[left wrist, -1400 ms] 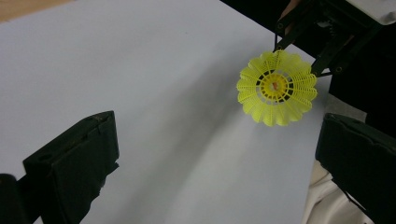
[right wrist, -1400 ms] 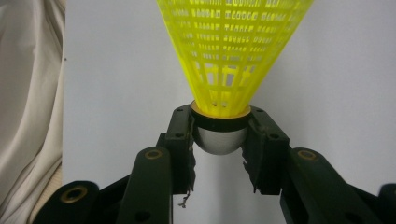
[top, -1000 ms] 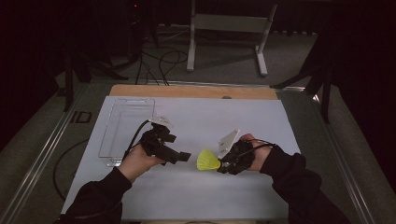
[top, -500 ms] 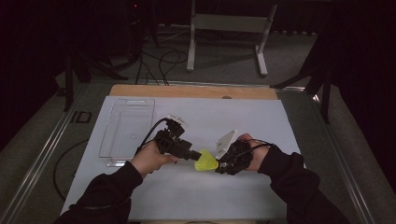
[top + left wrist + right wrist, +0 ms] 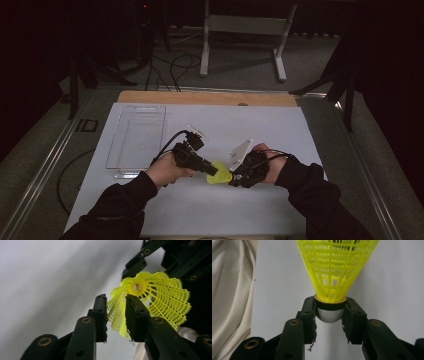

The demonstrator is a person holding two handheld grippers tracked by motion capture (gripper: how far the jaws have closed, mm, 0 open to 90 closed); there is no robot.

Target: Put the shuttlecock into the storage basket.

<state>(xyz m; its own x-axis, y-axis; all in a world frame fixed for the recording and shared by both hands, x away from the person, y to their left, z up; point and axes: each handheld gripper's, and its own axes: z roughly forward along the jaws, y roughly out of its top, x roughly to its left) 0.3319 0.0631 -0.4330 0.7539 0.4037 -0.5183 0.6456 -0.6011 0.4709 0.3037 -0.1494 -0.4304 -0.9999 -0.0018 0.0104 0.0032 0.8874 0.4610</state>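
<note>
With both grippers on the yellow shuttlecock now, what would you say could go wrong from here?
1. The left gripper, whose jaws have just been closing, straddles one wall of the shuttlecock skirt; the thin mesh already looks bent there, and a tighter pinch may crease or tear it.
2. The right gripper clamps only the rounded grey cap; a sideways tug from the left could make it slip out.

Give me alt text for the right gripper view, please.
A yellow shuttlecock is clamped by its rounded silver-grey cap between the two black jaws of the right hand-held gripper, its mesh skirt flaring upward. Behind it is the white table, with pale cloth at the left edge.
</note>
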